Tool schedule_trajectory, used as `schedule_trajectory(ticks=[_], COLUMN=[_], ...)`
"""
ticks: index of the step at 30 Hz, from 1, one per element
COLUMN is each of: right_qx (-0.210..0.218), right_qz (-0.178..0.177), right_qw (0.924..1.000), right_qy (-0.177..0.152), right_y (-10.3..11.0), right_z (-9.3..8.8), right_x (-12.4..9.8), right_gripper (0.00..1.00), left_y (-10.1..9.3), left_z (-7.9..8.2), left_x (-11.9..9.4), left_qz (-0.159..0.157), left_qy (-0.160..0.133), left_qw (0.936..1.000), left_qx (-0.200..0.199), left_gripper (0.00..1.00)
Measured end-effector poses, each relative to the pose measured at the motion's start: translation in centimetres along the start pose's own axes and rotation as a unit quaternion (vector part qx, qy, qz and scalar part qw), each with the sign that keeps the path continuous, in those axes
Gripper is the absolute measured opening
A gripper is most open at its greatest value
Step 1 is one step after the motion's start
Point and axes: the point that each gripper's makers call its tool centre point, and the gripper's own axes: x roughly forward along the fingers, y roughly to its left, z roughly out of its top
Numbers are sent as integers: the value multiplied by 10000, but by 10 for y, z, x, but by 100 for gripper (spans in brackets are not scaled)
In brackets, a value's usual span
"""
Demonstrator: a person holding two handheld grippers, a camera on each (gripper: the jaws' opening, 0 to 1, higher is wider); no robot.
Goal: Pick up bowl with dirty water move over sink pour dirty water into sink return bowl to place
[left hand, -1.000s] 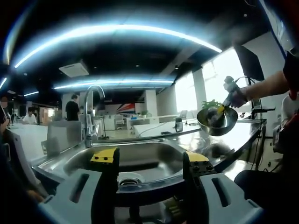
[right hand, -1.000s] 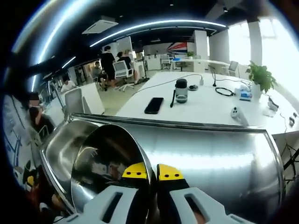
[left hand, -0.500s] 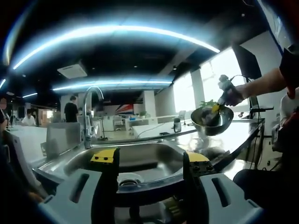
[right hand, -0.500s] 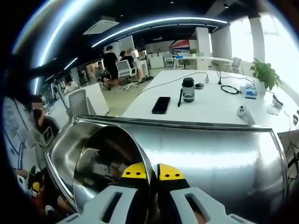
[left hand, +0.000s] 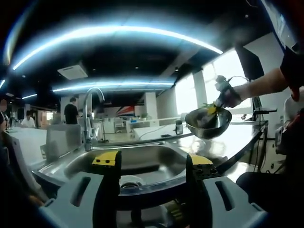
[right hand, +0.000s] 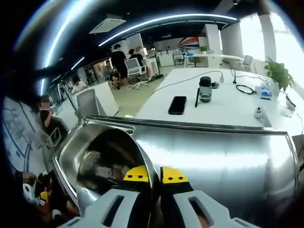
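1. In the right gripper view, nearest the camera, the right claw [right hand: 149, 175] is clamped on the rim of the steel bowl [right hand: 111, 166]: one yellow-tipped jaw sits inside the rim, the other outside, with only the thin wall between them.
2. The bowl is held off the desk [right hand: 223, 156], tipped so that its hollow faces left toward the sink [right hand: 76, 147]. Its inside mirrors the room, so I cannot tell whether any dirty water is in it.
3. In the left gripper view, the left claw [left hand: 151, 164] has its jaws wide apart and holds nothing; it hangs at the near edge of the sink, idle.
4. Past those jaws lies the sink basin with its drain [left hand: 130, 183], and the faucet [left hand: 90, 116] arches up behind it on the left.
5. To the right in that same view, the bowl is seen in the air above the steel desk [left hand: 237, 137], beside the sink rather than squarely over it, gripped by the right claw with the person's hand [left hand: 228, 95] behind it.
6. Farther off, on a white table [right hand: 228, 107], rest a phone [right hand: 177, 105] and a dark jar [right hand: 205, 89]; people stand well back in the office.
7. Judgement on progress: pick-up is done and the carry toward the sink looks partway along. Pouring and returning the bowl appear to remain.
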Motion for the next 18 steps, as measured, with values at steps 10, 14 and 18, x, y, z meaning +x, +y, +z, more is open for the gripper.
schedule_trajectory(ticks=[10, 14, 18], right_qx=[-15, -28, -4], right_qz=[95, 103, 133], right_qw=[10000, 9999, 9999], right_qy=[0, -30, -8], right_y=[20, 26, 32], right_z=[9, 11, 12], right_x=[14, 20, 25], right_gripper=[0, 1, 1], left_y=[3, 4, 1], left_z=[-7, -7, -8], left_x=[-3, -3, -2], left_qz=[26, 34, -20], left_qy=[24, -6, -19], left_qw=[10000, 9999, 9999], left_qx=[-89, -132, -152], left_gripper=[54, 54, 54])
